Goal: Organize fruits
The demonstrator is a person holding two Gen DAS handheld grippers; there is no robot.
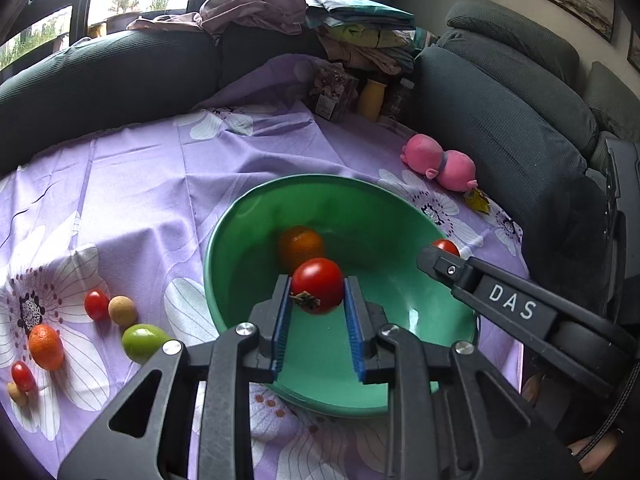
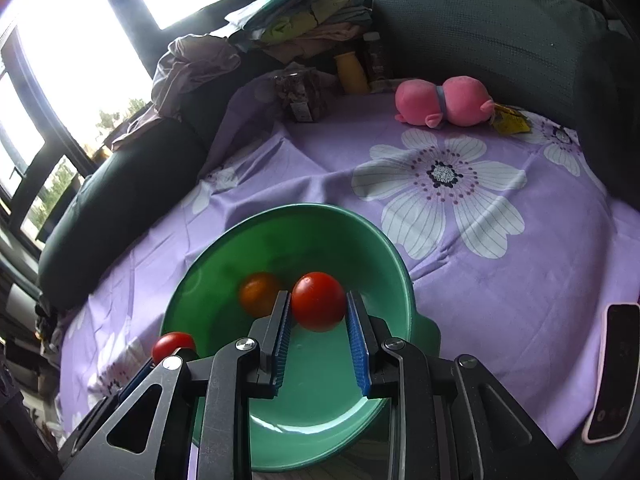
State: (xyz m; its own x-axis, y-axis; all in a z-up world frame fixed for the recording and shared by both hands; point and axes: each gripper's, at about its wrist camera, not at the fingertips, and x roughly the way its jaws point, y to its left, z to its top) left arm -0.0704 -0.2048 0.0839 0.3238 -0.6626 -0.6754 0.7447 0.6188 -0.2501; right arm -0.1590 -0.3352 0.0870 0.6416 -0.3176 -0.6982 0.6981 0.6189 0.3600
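Observation:
My left gripper [image 1: 318, 290] is shut on a red tomato [image 1: 320, 276] with a dried stem, held over the green bowl [image 1: 304, 179]. One orange fruit [image 1: 301, 245] lies inside the bowl. My right gripper [image 2: 319, 300] is shut on a second red tomato [image 2: 318, 308] above the same bowl [image 2: 288, 209], near the orange fruit [image 2: 258, 292]. Each gripper shows in the other's view, at the bowl's rim: the right gripper [image 1: 434, 258] and the left gripper [image 2: 172, 356]. Several small fruits lie on the cloth at left, among them a green one [image 1: 144, 342] and an orange one [image 1: 46, 347].
A purple flowered cloth [image 2: 520, 280] covers the table. A pink plush toy [image 2: 444, 100] lies at the far side, with a jar [image 2: 298, 96] and a yellow bottle [image 2: 352, 72] behind. A phone [image 2: 612, 372] lies at the right edge. Dark sofa cushions [image 1: 500, 120] ring the table.

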